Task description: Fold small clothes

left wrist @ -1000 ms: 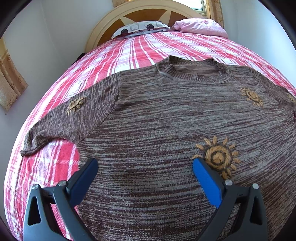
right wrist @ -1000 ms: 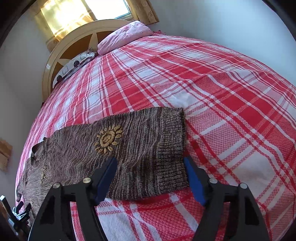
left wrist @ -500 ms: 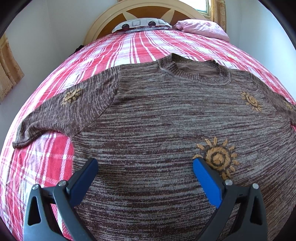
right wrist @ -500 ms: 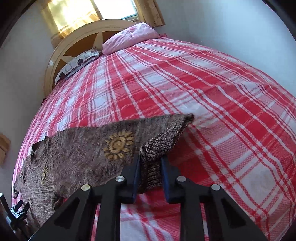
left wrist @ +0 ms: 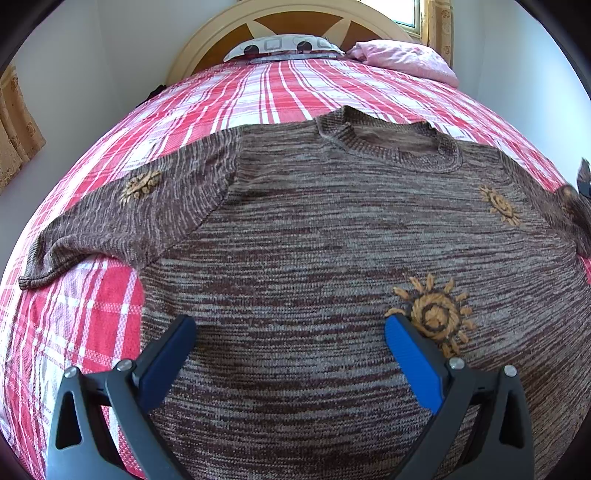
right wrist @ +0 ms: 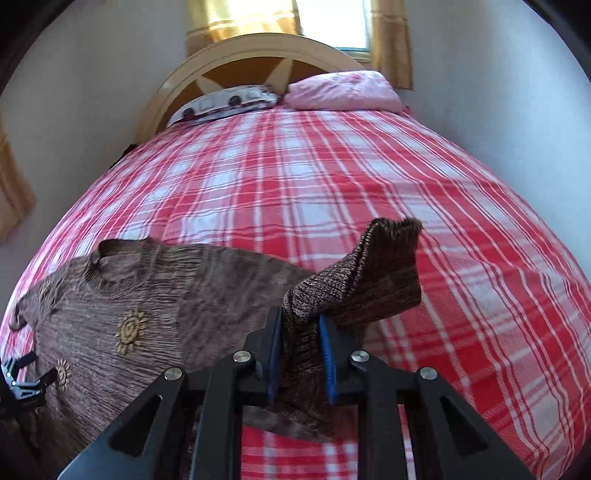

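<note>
From the left wrist, the brown sweater [left wrist: 332, 236] lies flat on the red plaid bedspread [left wrist: 258, 92], collar toward the headboard [left wrist: 295, 22]; the left gripper [left wrist: 290, 332] hovers over its lower body, fingers spread wide, holding nothing. From the right wrist, the right gripper [right wrist: 300, 343] pinches the sweater's sleeve cuff [right wrist: 369, 280], raised off the bedspread.

A bed with a red-and-white plaid cover [left wrist: 280, 92] holds a brown knitted sweater [left wrist: 314, 236], a patterned pillow [left wrist: 280, 45] and a pink pillow [left wrist: 402, 59].
</note>
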The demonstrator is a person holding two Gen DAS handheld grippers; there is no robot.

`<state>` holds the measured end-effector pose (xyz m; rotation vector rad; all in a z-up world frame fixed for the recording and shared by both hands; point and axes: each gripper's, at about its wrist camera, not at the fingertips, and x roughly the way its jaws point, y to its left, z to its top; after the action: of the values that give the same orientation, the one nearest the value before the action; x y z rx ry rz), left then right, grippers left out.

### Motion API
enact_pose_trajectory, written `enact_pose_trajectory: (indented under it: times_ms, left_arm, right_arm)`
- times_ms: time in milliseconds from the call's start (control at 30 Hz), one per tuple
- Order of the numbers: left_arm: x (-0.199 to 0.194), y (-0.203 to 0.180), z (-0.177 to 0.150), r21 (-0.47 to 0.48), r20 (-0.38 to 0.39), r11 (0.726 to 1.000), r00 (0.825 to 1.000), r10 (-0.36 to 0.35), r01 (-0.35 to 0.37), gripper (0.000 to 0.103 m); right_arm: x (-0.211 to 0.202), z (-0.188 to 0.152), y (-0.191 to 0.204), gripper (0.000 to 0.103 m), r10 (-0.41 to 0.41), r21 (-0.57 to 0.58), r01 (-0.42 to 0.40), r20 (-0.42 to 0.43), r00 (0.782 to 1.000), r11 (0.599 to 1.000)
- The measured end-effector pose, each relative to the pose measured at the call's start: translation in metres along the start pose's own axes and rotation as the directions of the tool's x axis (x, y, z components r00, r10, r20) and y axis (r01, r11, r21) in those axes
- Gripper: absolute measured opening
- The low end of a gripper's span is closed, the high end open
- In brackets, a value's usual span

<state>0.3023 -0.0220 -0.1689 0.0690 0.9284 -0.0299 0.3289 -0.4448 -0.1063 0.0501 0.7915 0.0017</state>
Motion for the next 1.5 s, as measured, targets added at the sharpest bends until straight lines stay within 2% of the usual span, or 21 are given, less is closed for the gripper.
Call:
enact_pose_trajectory:
  times_ms: [167, 400, 500, 567, 600, 633, 700, 800, 933, 1000, 1033, 1133, 1200, 1300, 1500]
  left_arm:
    - [0.000, 0.000, 0.000, 0.000, 0.000, 1.000, 1.000, 0.000, 0.000, 0.103]
    - [0.000, 0.000, 0.000, 0.003, -0.001, 1.000, 1.000, -0.001, 0.001, 0.103]
    - [0.000, 0.000, 0.000, 0.003, -0.001, 1.000, 1.000, 0.000, 0.000, 0.103]
    - [0.000, 0.000, 0.000, 0.004, -0.002, 1.000, 1.000, 0.001, -0.001, 0.103]
    - [0.000, 0.000, 0.000, 0.003, -0.002, 1.000, 1.000, 0.000, 0.000, 0.103]
    - [0.000, 0.000, 0.000, 0.001, -0.001, 1.000, 1.000, -0.001, 0.001, 0.103]
    - [-0.001, -0.001, 0.000, 0.003, -0.002, 1.000, 1.000, 0.004, -0.004, 0.103]
    - [-0.009, -0.007, 0.005, 0.026, 0.006, 0.999, 1.000, 0.028, -0.028, 0.103]
    - [-0.033, -0.039, 0.017, 0.080, 0.040, 0.996, 0.998, -0.046, 0.042, 0.103]
    - [-0.037, -0.064, 0.026, 0.122, 0.029, 0.989, 0.995, -0.093, 0.088, 0.103]
    - [-0.037, -0.079, 0.031, 0.143, 0.023, 0.984, 0.994, -0.109, 0.105, 0.103]
    - [-0.035, -0.113, 0.042, 0.182, 0.026, 0.976, 0.992, -0.124, 0.117, 0.103]
    - [-0.027, -0.132, 0.051, 0.189, -0.005, 0.972, 0.990, -0.141, 0.140, 0.103]
    - [-0.020, -0.152, 0.060, 0.157, -0.026, 0.973, 0.985, -0.169, 0.171, 0.103]
    - [-0.009, -0.177, 0.070, 0.111, -0.042, 0.979, 0.985, -0.165, 0.168, 0.103]
  right_arm:
    - [0.006, 0.000, 0.054, 0.020, 0.030, -0.138, -0.030, -0.005, 1.000, 0.990]
    - [0.027, -0.025, 0.125, 0.020, 0.078, -0.310, -0.093, -0.059, 0.995, 0.946]
    - [0.039, -0.041, 0.145, 0.020, 0.164, -0.342, -0.203, -0.139, 0.977, 0.918]
    - [0.039, -0.051, 0.154, 0.045, 0.178, -0.380, -0.220, -0.142, 0.974, 0.899]
    - [0.036, -0.053, 0.154, 0.073, 0.184, -0.386, -0.223, -0.137, 0.973, 0.895]
    - [0.032, -0.055, 0.153, 0.079, 0.201, -0.375, -0.237, -0.132, 0.971, 0.897]
    - [0.022, -0.055, 0.144, 0.079, 0.238, -0.338, -0.263, -0.114, 0.965, 0.904]
    - [0.010, -0.056, 0.131, 0.079, 0.185, -0.326, -0.194, -0.059, 0.981, 0.925]
    - [-0.001, -0.065, 0.114, 0.079, 0.093, -0.334, -0.089, -0.003, 0.996, 0.938]
    - [0.001, -0.073, 0.106, 0.079, 0.003, -0.359, 0.001, 0.012, 1.000, 0.933]
    - [0.001, -0.075, 0.102, 0.079, -0.017, -0.354, 0.022, 0.018, 1.000, 0.935]
    - [-0.003, -0.073, 0.087, 0.079, -0.041, -0.297, 0.051, 0.040, 0.998, 0.953]
    - [-0.009, -0.072, 0.081, 0.079, -0.058, -0.277, 0.075, 0.066, 0.996, 0.958]
    - [-0.013, -0.076, 0.072, 0.079, -0.071, -0.261, 0.089, 0.077, 0.994, 0.961]
    - [-0.012, -0.078, 0.057, 0.079, -0.066, -0.206, 0.079, 0.066, 0.996, 0.975]
